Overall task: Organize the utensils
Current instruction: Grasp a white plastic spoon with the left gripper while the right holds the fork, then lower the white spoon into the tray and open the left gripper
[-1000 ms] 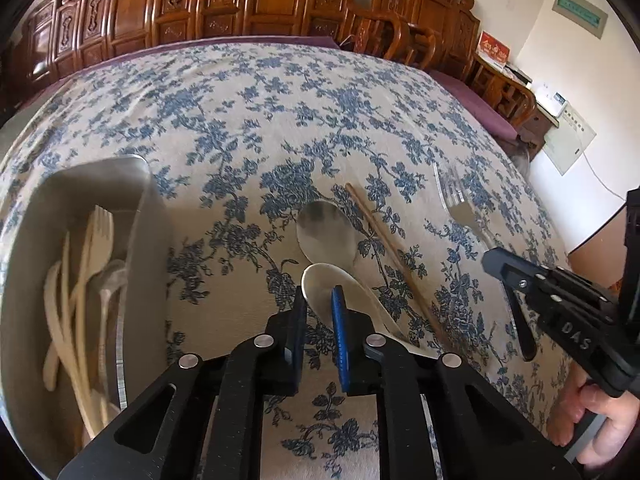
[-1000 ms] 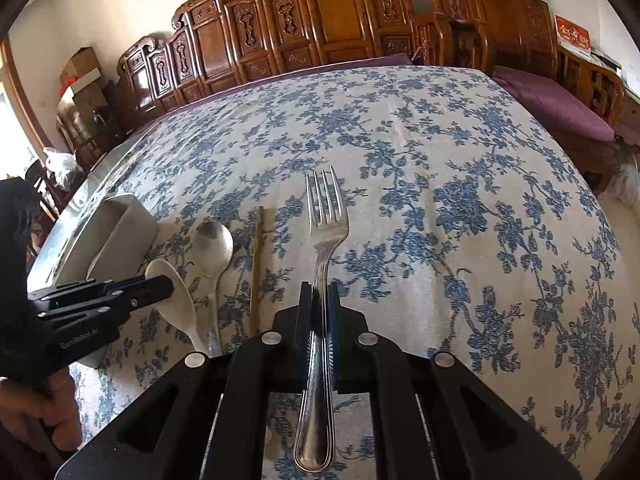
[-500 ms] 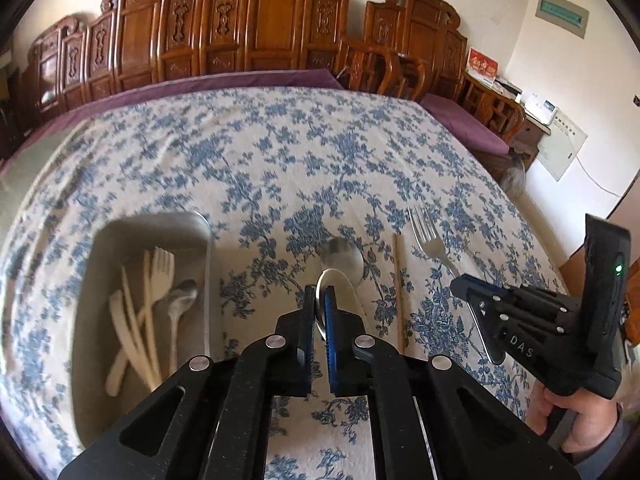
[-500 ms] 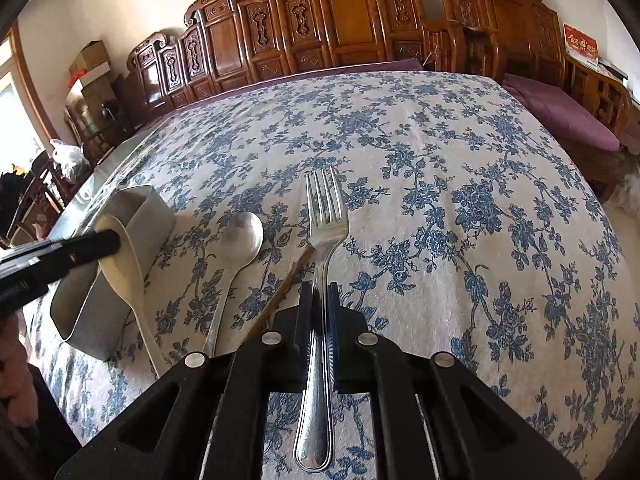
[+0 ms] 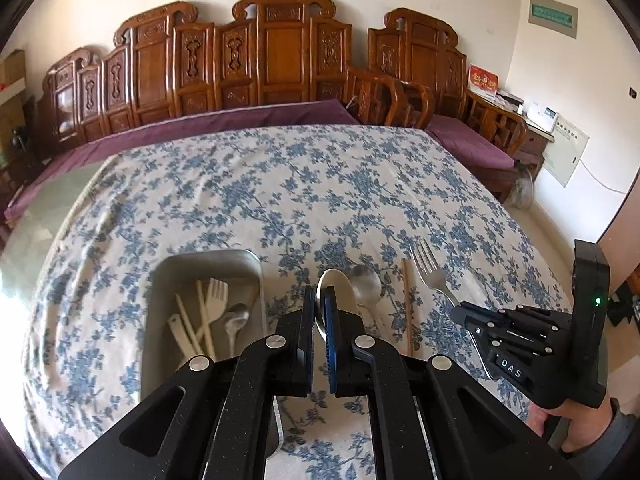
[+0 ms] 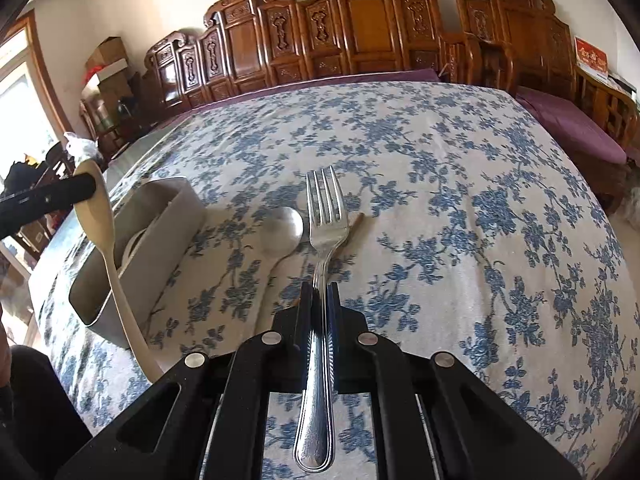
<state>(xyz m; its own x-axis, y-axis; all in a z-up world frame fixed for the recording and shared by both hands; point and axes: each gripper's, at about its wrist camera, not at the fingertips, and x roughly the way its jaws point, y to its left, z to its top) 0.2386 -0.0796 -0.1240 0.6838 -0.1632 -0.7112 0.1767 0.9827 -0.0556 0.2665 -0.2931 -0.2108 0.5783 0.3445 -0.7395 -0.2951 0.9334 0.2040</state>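
My left gripper (image 5: 319, 300) is shut on a cream plastic spoon (image 5: 338, 292), held in the air just right of the metal tray (image 5: 208, 260). The spoon (image 6: 100, 224) and the left gripper's fingers (image 6: 52, 196) also show in the right wrist view, above the tray (image 6: 160, 232). My right gripper (image 6: 319, 300) is shut on a metal fork (image 6: 324, 216), lifted off the cloth; it shows in the left wrist view (image 5: 430, 272) too. A metal spoon (image 5: 366, 282) and a wooden chopstick (image 5: 407, 308) lie on the tablecloth between the grippers.
The tray holds cream plastic utensils (image 5: 208, 312) and a metal spoon (image 5: 234, 320). The floral tablecloth (image 5: 300, 192) covers the table. Carved wooden chairs (image 5: 280, 56) line the far edge, and a purple bench (image 5: 468, 144) stands at the right.
Both grippers have risen. The left one lifted the cream spoon off the cloth and moved it toward the tray. The right one lifted the fork higher.
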